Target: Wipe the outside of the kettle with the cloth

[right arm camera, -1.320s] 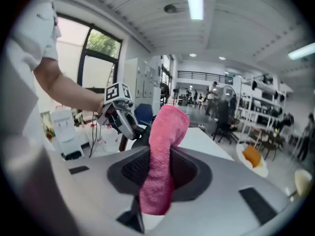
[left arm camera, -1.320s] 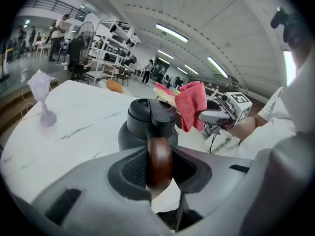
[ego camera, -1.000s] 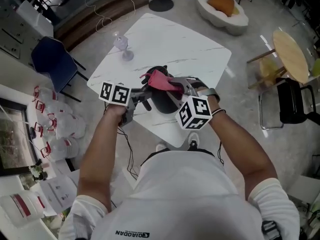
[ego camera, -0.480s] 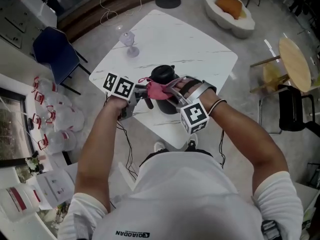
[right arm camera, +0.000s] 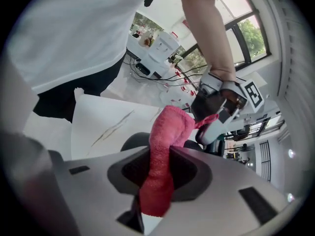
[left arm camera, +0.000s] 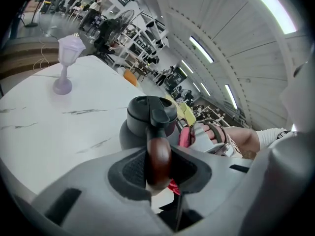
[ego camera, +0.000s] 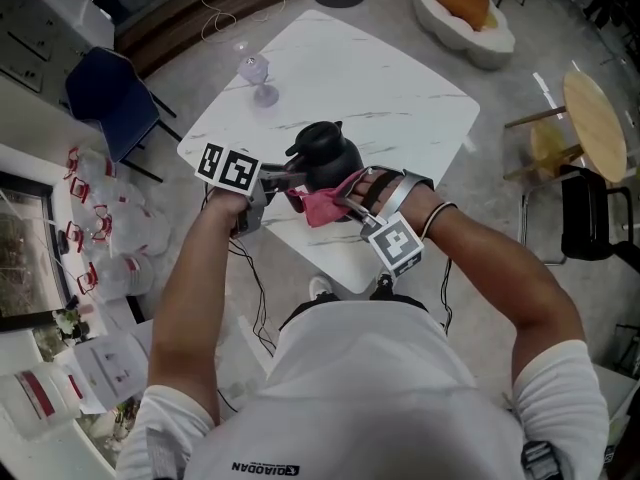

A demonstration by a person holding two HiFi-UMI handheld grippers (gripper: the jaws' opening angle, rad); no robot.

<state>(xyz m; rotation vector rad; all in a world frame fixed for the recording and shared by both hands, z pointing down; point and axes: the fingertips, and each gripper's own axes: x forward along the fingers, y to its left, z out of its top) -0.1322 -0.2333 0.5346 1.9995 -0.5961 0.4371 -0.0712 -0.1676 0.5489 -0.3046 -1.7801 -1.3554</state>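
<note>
Kettle centre frame, near the table edge. Left gripper clamped on handle. Right gripper pinches cloth at kettle's lower side. Risk: hard wipe pivots kettle on the handle grip and tips it.

Large open lounge-like hall: marble table, round wooden table, sofa, blue chair, ceiling strip lights.

The white shirt bears the upside-down brand print QIAODAN.

Upright black kettle, bunched pink cloth at its near side
</note>
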